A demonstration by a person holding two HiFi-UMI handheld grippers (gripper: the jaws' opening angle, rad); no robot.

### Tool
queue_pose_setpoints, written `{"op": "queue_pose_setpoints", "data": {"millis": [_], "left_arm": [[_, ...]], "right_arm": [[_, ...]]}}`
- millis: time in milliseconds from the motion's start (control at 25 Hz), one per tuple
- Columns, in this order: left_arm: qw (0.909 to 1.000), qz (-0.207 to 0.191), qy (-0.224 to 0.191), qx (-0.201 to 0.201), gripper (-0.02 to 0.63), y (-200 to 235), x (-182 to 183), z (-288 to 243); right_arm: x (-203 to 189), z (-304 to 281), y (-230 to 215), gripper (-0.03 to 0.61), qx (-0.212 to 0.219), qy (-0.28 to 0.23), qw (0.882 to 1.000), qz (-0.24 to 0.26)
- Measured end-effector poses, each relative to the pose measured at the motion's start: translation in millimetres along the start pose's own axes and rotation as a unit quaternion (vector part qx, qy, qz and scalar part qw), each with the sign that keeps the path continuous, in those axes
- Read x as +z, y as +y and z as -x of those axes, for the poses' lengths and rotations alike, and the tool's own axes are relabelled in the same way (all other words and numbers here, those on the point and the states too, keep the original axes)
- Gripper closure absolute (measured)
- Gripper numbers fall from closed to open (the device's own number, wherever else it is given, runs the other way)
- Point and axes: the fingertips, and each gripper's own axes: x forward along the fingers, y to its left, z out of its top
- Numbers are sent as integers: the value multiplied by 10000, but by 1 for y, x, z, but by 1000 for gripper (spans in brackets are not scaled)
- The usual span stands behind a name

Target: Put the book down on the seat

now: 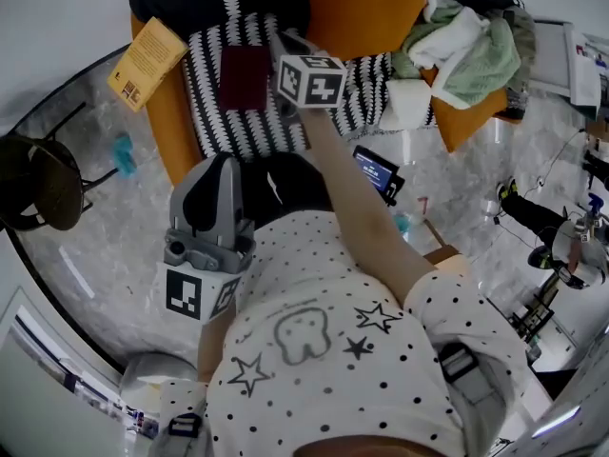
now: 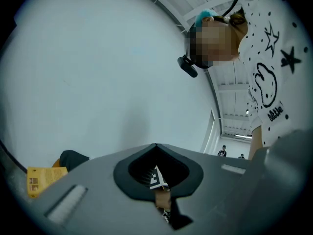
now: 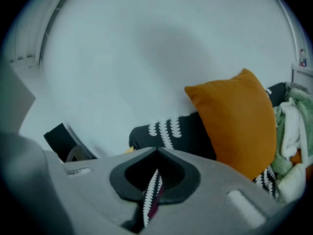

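Observation:
A dark maroon book [image 1: 245, 76] lies flat on the seat of an orange sofa [image 1: 176, 127], on a black-and-white patterned throw [image 1: 214, 112]. My right gripper [image 1: 285, 46] reaches over the seat just right of that book. Its jaws [image 3: 157, 152] are shut with nothing held, and only a slit between them shows the throw and a strip of maroon [image 3: 152, 210]. My left gripper [image 1: 224, 165] is held close to the person's body, off the sofa and pointing level, and it [image 2: 156, 146] is shut and empty. A yellow book [image 1: 147, 62] rests on the left armrest.
An orange cushion [image 1: 362, 8] leans against the sofa back. A heap of green and white clothes [image 1: 457, 46] fills the sofa's right end. A dark round chair [image 1: 38, 184] stands at the left. A small blue object [image 1: 124, 155] and a dark device [image 1: 376, 171] lie on the marble floor.

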Motion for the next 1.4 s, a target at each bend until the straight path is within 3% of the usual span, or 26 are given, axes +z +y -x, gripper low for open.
{"op": "queue_pose_setpoints", "data": {"millis": [640,1400], "left_arm": [[9988,-329,-216,-294,612,-22,28,7],[9970,-434,-496,-397,612,-26,42,10]], "right_arm": [[55,75,33,584,390,-788,9958,261],[92,172,81,584,1048,-1508,9785,937]]}}
